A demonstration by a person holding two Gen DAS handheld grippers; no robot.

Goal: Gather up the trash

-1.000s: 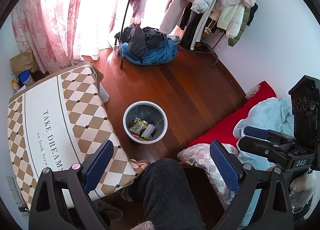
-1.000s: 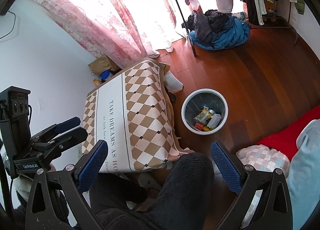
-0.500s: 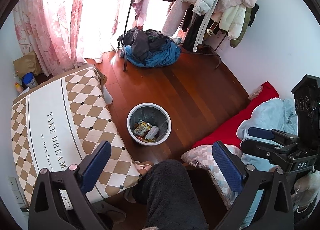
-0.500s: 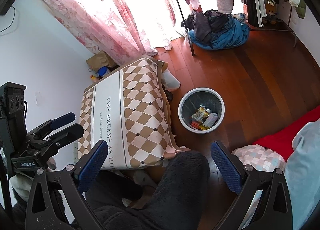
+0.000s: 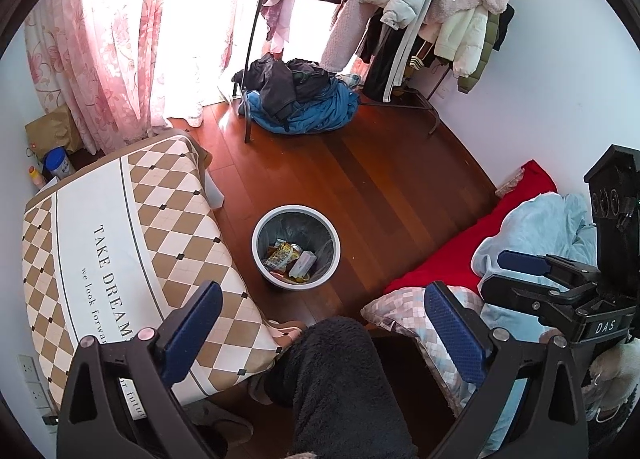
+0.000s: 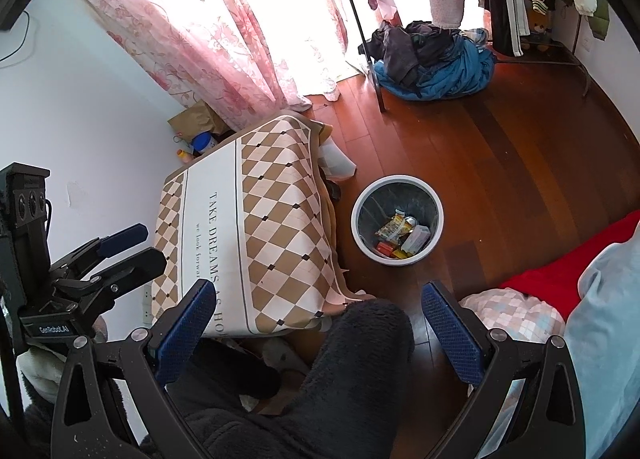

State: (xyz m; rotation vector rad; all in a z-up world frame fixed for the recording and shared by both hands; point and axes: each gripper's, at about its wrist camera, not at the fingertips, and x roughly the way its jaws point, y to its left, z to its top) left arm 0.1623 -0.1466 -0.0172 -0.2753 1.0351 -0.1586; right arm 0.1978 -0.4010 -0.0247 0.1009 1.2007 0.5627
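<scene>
A round grey bin with a white rim (image 5: 260, 227) (image 6: 438, 215) stands on the wooden floor beside the table. Inside lie wrappers and cartons of trash (image 5: 290, 259) (image 6: 402, 235). My left gripper (image 5: 320, 319) is held high above the floor, open, with nothing between its blue pads. My right gripper (image 6: 316, 315) is likewise open and empty, well above and short of the bin. Each gripper shows at the edge of the other's view. A dark fleecy knee (image 5: 336, 371) (image 6: 360, 351) sits between the fingers in both views.
A low table with a brown diamond cloth (image 5: 104, 243) (image 6: 248, 227) stands left of the bin. A red mat, checked pillow (image 5: 404, 311) and pale blue blanket (image 5: 536, 227) lie right. A clothes heap (image 5: 300, 103) and coat rack (image 5: 420, 19) stand far back by pink curtains (image 5: 100, 39).
Both views have drifted slightly: the bin sits a little further right in the left wrist view and further left and up in the right wrist view. Both grippers stay open and empty.
</scene>
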